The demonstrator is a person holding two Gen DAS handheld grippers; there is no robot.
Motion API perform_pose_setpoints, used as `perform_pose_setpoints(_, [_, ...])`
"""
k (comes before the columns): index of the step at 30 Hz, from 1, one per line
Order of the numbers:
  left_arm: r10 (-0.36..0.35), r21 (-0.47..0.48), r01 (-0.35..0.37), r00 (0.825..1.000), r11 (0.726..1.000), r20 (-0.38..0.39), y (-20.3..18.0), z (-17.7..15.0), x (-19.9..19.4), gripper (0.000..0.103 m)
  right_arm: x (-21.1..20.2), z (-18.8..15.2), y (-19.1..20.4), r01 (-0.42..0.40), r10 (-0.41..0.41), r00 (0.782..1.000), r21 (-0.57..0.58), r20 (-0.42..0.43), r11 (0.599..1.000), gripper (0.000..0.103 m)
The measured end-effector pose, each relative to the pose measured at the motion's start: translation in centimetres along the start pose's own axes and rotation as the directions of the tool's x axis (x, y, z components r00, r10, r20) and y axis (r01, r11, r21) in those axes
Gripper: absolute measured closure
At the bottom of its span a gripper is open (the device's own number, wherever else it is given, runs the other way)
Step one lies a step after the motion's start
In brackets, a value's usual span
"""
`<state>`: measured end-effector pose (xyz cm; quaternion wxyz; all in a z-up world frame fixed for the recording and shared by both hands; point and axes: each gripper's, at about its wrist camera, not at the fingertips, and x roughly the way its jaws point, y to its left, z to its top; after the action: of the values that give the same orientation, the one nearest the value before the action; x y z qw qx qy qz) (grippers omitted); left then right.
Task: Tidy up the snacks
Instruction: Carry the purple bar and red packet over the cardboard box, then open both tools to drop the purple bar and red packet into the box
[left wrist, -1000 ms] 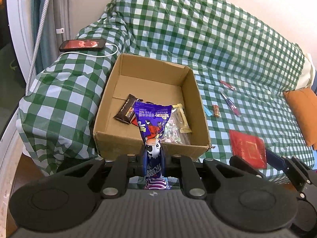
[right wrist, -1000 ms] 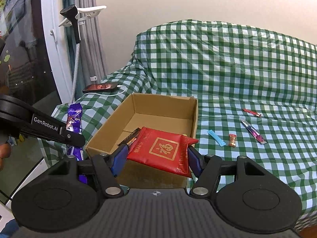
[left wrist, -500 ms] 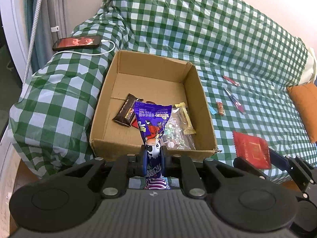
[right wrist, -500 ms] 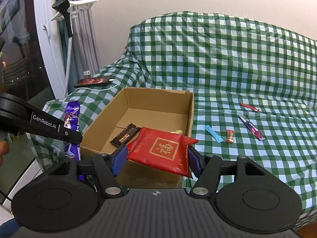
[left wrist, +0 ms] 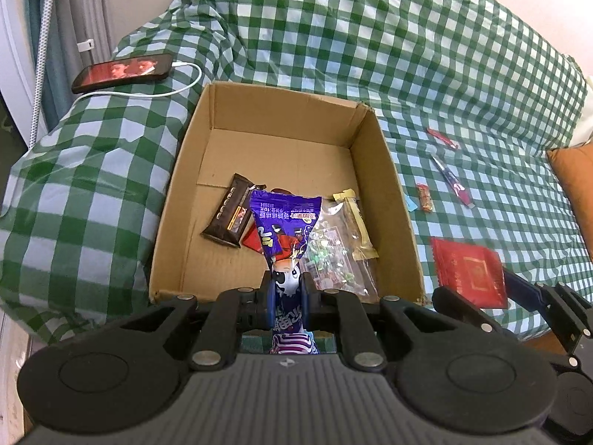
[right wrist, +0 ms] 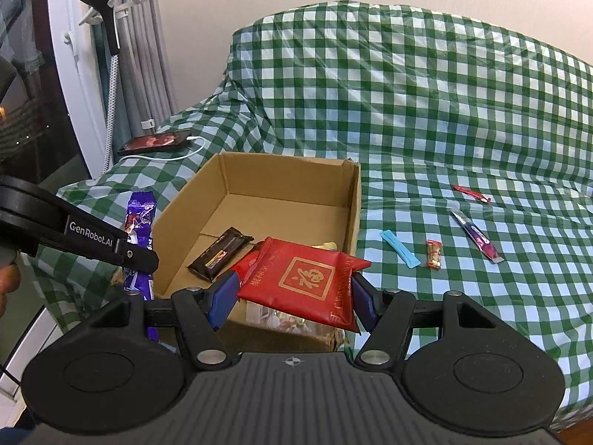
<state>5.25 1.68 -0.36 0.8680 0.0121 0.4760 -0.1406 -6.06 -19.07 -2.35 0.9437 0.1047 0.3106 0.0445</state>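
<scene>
An open cardboard box (left wrist: 385,170) sits on the green checked sofa cover. Inside it lie a dark chocolate bar (left wrist: 229,215) and a clear bag of candies (left wrist: 333,256). My left gripper (left wrist: 287,296) is shut on a purple snack packet (left wrist: 285,230), which it holds over the box's near edge. My right gripper (right wrist: 294,293) is shut on a flat red packet (right wrist: 304,278) with a gold square, which hangs over the box's near right corner. In the right wrist view, the left gripper (right wrist: 137,256) and its purple packet (right wrist: 139,215) show to the left of the box (right wrist: 259,170).
Loose snacks lie on the cover to the right of the box: a blue stick (right wrist: 400,254), a small orange candy (right wrist: 433,254), a purple stick (right wrist: 476,237) and a red stick (right wrist: 470,193). A phone (right wrist: 155,142) on a cable rests on the armrest. An orange cushion (left wrist: 574,170) is at far right.
Both grippers have moved forward and slightly down toward the box, which now looks larger in both views. Each still grips its packet.
</scene>
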Motion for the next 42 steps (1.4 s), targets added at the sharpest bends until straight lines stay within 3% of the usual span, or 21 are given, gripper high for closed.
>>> perform_pose_setpoints(17, [0.047,0.004,-0.047,0.998,0.999,-0.044,0.7,5.3,6.9,0.089,7.7,2.8,-0.6,0.004,-0.004,0.999,-0.002,-0.052,1.0,0.036])
perform_pose_setpoints(31, [0.084,0.017,-0.083,0.993,0.996,-0.086,1.1,7.3,11.8,0.088,13.1,3.5,-1.6,0.003,-0.003,0.995,0.003,-0.096,1.0,0.032])
perform_pose_setpoints(32, [0.087,0.025,-0.086,0.993,0.996,-0.082,1.1,7.5,12.0,0.086,13.4,3.7,-1.7,-0.006,0.006,0.996,0.007,-0.093,1.0,0.029])
perform_pose_setpoints(33, [0.085,0.037,-0.082,0.993,0.996,-0.083,1.1,7.6,12.2,0.066,13.5,3.9,-1.7,-0.008,0.009,0.996,0.012,-0.087,1.0,0.026])
perform_pose_setpoints(34, [0.087,0.053,-0.083,0.993,0.995,-0.085,1.0,7.8,12.3,0.029,13.6,4.1,-1.8,-0.005,0.006,0.997,0.017,-0.083,1.0,0.016])
perform_pose_setpoints(35, [0.098,0.061,-0.093,0.992,0.994,-0.08,1.0,7.8,12.2,0.012,13.6,4.3,-1.8,0.007,-0.005,0.997,0.022,-0.078,1.0,0.008])
perform_pose_setpoints(36, [0.114,0.06,-0.11,0.992,0.992,-0.05,1.1,7.7,11.9,0.001,13.6,4.4,-1.9,0.025,-0.023,0.997,0.028,-0.072,0.999,0.008])
perform_pose_setpoints(38, [0.134,0.081,-0.135,0.991,0.988,0.022,0.9,7.2,11.0,0.0,13.3,4.4,-2.2,0.038,-0.036,0.996,0.034,-0.078,0.999,0.007])
perform_pose_setpoints(42, [0.126,0.124,-0.127,0.992,0.984,0.016,0.5,6.2,10.2,0.0,12.2,3.4,-2.7,0.057,-0.05,0.992,0.062,-0.117,0.996,0.007])
